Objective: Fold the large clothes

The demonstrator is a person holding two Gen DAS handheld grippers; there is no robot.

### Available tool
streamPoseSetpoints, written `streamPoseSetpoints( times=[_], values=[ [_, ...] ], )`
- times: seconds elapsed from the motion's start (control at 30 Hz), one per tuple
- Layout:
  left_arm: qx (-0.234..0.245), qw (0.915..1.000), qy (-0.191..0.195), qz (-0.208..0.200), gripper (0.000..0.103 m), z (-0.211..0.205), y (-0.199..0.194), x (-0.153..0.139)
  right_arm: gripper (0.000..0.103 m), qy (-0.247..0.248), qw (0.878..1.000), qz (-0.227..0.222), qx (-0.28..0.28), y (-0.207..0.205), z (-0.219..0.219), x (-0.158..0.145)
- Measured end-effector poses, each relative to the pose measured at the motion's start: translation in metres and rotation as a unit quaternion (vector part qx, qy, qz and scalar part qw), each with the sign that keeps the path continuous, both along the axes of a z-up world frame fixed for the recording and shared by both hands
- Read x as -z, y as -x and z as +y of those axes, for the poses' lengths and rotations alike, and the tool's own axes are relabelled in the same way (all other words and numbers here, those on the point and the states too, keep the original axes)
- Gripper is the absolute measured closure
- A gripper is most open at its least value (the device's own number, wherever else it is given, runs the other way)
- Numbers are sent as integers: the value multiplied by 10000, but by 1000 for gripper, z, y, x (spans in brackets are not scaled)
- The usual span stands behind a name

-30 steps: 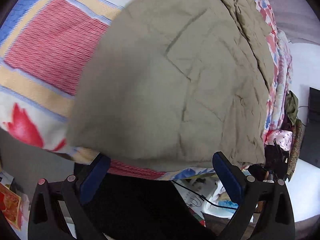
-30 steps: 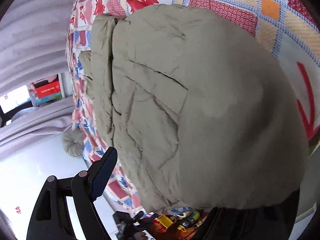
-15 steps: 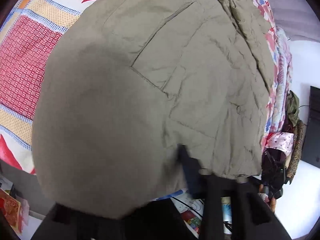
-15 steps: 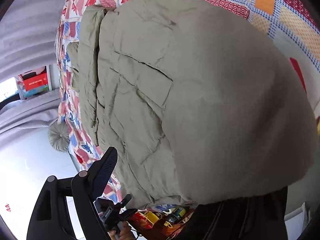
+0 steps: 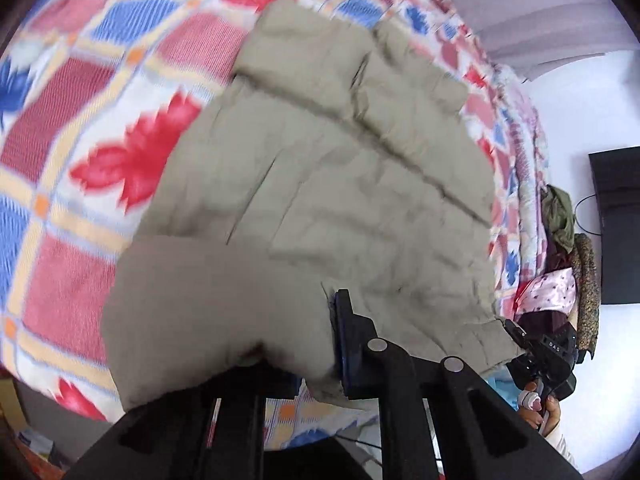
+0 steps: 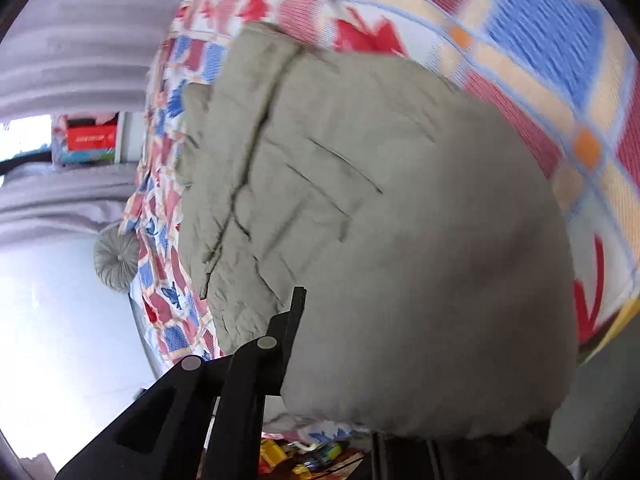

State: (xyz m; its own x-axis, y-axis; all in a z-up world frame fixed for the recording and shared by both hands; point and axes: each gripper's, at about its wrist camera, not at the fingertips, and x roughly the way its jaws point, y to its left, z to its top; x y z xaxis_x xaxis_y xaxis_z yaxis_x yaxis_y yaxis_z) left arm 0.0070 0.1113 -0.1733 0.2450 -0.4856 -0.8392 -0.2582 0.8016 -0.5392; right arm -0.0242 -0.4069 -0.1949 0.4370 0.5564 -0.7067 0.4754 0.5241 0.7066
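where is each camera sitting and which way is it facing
Left wrist: sits on the left gripper, looking forward and down at the khaki padded jacket on the patterned quilt; its black fingers, just closed, pinch the near hem, and the person's other hand shows at the right edge.
Right wrist: sits on the right gripper, looking down at the jacket; one finger shows, fabric hides the other.
Shared: jacket and quilt.

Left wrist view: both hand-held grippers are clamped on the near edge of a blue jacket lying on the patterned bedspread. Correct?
Not quite: the jacket is khaki, not blue, as the left wrist view shows. The rest holds: the left hand-held gripper and right hand-held gripper are shut on its near edge, over the bedspread.
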Motion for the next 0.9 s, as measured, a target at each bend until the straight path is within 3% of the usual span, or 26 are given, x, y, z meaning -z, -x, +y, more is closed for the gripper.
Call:
streamPoseSetpoints(
  times=[0.23,0.37,0.57,0.9],
  values=[
    [240,9935,-318,-1066,88,3,-81,-55,93,761,9919,-858,-543,-82,8,-66],
    [234,9874,-544,-1468,88,4,-127,-72,93,989,9842,-1263,-746,-127,13,-97],
    [55,9824,-809,-1684,88,11,-185,-85,93,1261,9748,-1573,-960,-192,28,-125],
    [-224,9742,-1252,-1864,88,14,-255,-81,93,1462,9686,-1752,-991,-275,40,-136]
  ],
)
